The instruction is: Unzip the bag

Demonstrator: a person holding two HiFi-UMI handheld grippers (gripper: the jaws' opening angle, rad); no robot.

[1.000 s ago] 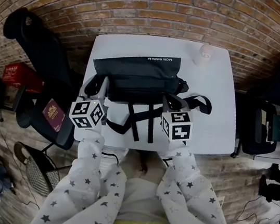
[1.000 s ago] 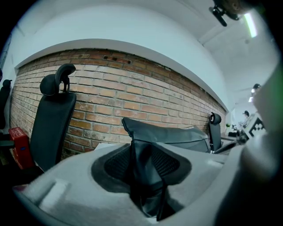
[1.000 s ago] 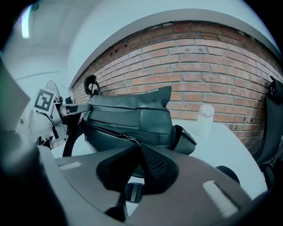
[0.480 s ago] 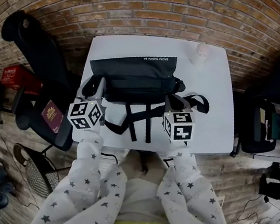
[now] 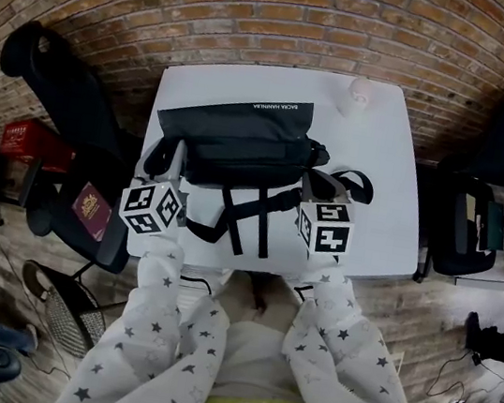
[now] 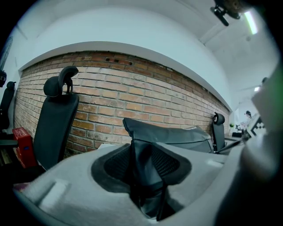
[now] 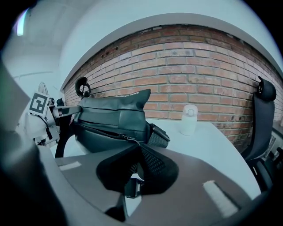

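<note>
Brick wall (image 5: 264,8) backed the white table (image 5: 384,179), where the black fabric bag (image 5: 242,142) lay flat. Its long axis ran left to right in front of me, and its black webbing straps (image 5: 249,219) trailed toward the near edge. A small white bottle (image 5: 361,94) stood apart from it near the far right corner.

My left gripper (image 6: 146,172) was clenched on a bunched fold of the bag's fabric at its left end, the cloth filling the gap between the pads. My right gripper (image 7: 132,176) sat at the bag's right end with its jaws nearly together. I judged it was pinching the small dark zip pull (image 7: 131,187), since the zip line (image 7: 108,132) across the bag's front ran straight into that gap.

What mattered was that the zip followed the bag's long axis, with the two grippers at opposite ends of it. The right hand was on the pull, and the left served as the anchor. I judged any travel of the pull had to go along that line, with the left grip keeping the fabric taut. I could not tell how much of the zip was already open.
</note>
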